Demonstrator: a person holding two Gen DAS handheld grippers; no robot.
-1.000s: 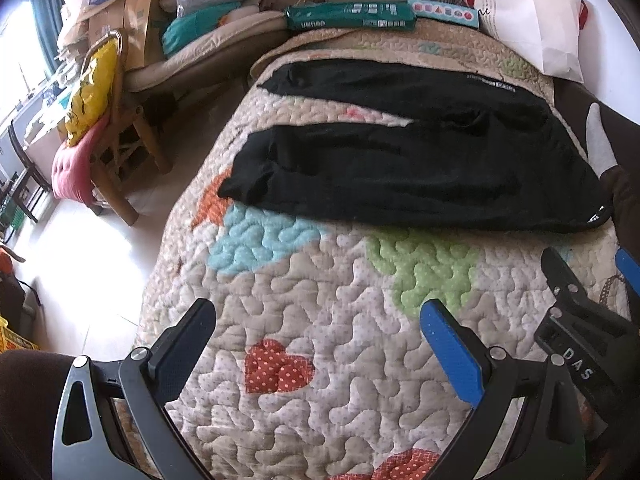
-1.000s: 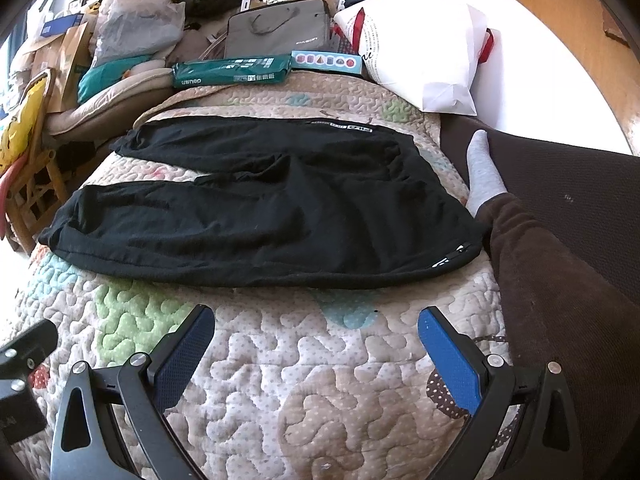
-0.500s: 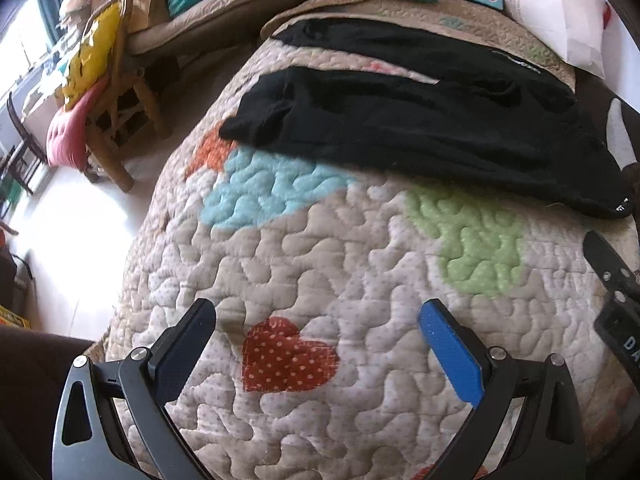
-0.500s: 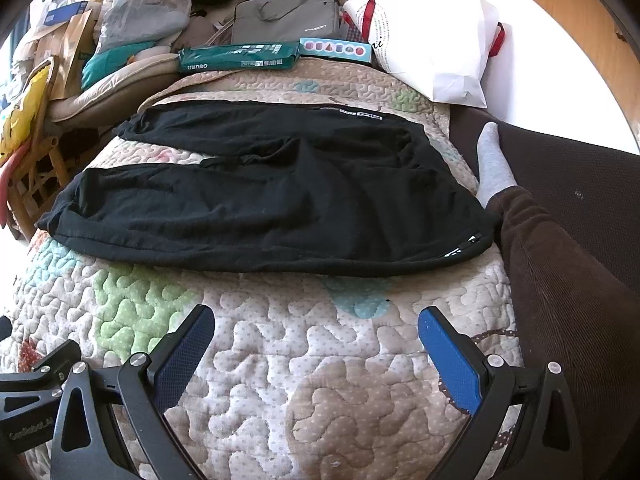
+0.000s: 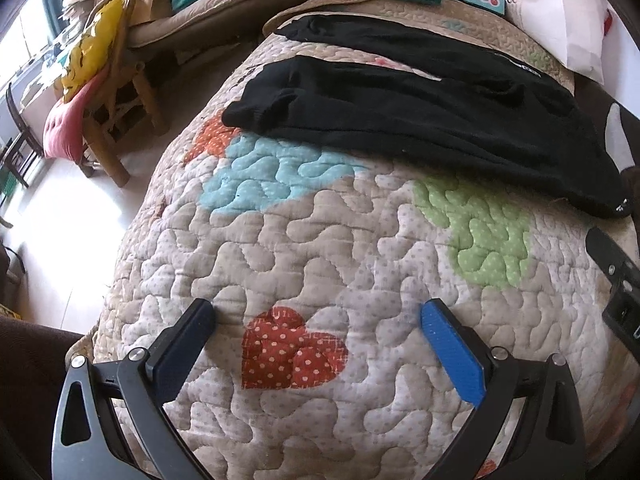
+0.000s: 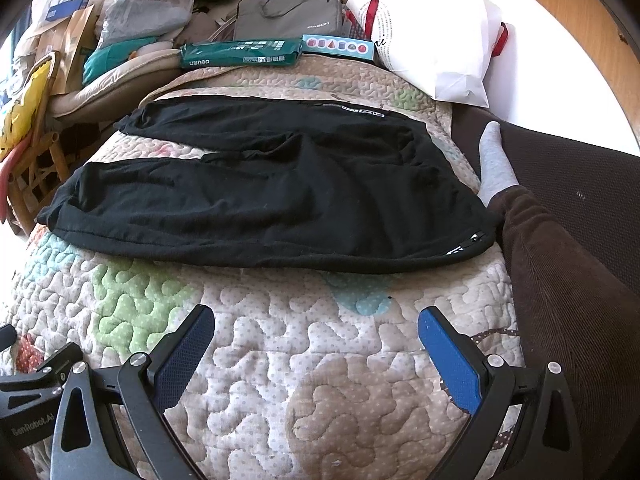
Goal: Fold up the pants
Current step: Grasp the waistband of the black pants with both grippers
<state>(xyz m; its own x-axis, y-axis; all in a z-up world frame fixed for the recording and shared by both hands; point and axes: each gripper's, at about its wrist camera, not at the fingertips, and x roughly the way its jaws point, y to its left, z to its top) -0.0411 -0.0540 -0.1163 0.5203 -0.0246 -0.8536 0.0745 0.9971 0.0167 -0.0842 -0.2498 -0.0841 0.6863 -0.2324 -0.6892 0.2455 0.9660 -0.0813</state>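
Note:
Black pants lie spread flat across the far half of a quilted bed cover, legs pointing left, waistband at the right; they also show in the left wrist view. My left gripper is open and empty, low over the quilt near a red heart patch, well short of the near leg hem. My right gripper is open and empty, over the quilt just in front of the pants' near edge. The right gripper's body shows at the right edge of the left wrist view.
A person's leg in brown trousers with a grey sock lies along the bed's right side. A white bag, a green package and a grey case crowd the far end. A wooden chair stands left of the bed.
The left gripper has dropped lower and drawn nearer the quilt, so the pants sit higher in its view. The right gripper has edged slightly forward. Both stay open.

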